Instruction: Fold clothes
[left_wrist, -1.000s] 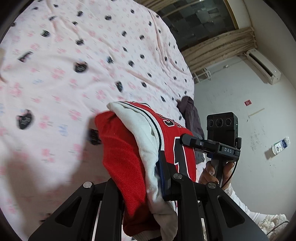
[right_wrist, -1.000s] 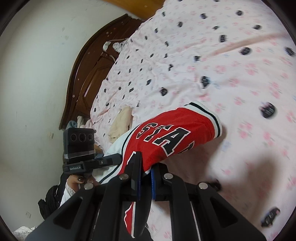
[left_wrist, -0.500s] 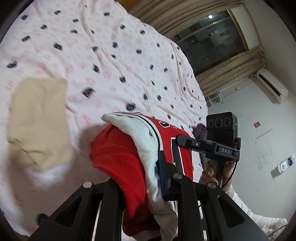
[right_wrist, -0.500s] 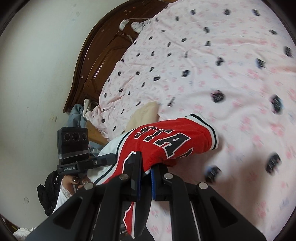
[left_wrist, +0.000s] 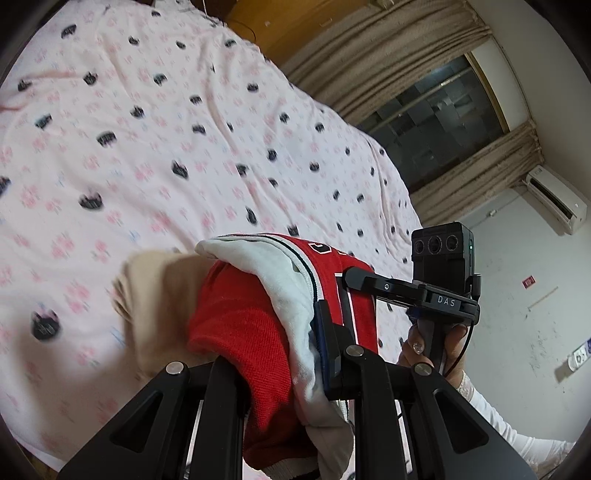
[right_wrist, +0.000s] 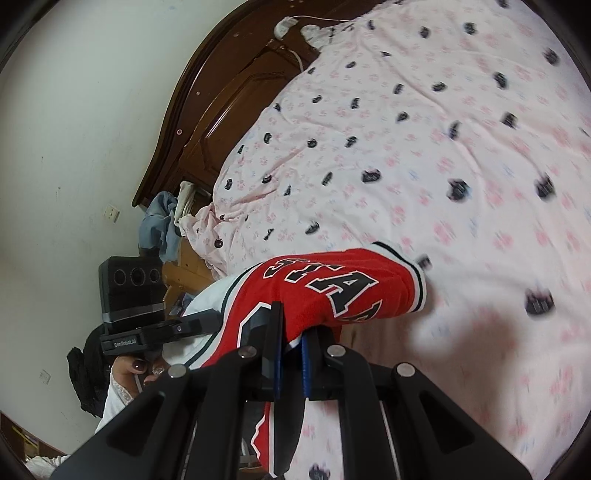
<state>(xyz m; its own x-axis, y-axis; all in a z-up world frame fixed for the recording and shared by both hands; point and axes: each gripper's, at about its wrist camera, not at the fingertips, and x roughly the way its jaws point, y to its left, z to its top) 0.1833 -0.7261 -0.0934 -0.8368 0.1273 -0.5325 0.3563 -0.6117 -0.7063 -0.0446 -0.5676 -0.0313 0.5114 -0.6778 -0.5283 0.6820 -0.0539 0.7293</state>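
Both the left gripper (left_wrist: 280, 328) and the right gripper (right_wrist: 291, 339) clamp nearly closed jaws on a folded red jersey (right_wrist: 332, 291), held above the pink bedsheet (right_wrist: 424, 155).

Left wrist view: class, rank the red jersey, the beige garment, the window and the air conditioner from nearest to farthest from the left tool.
1. Red jersey: clamped in the left tool.
2. Beige garment: on the bed, just left, beyond the jersey.
3. Window and air conditioner: far upper right, past the bed; too close to rank.
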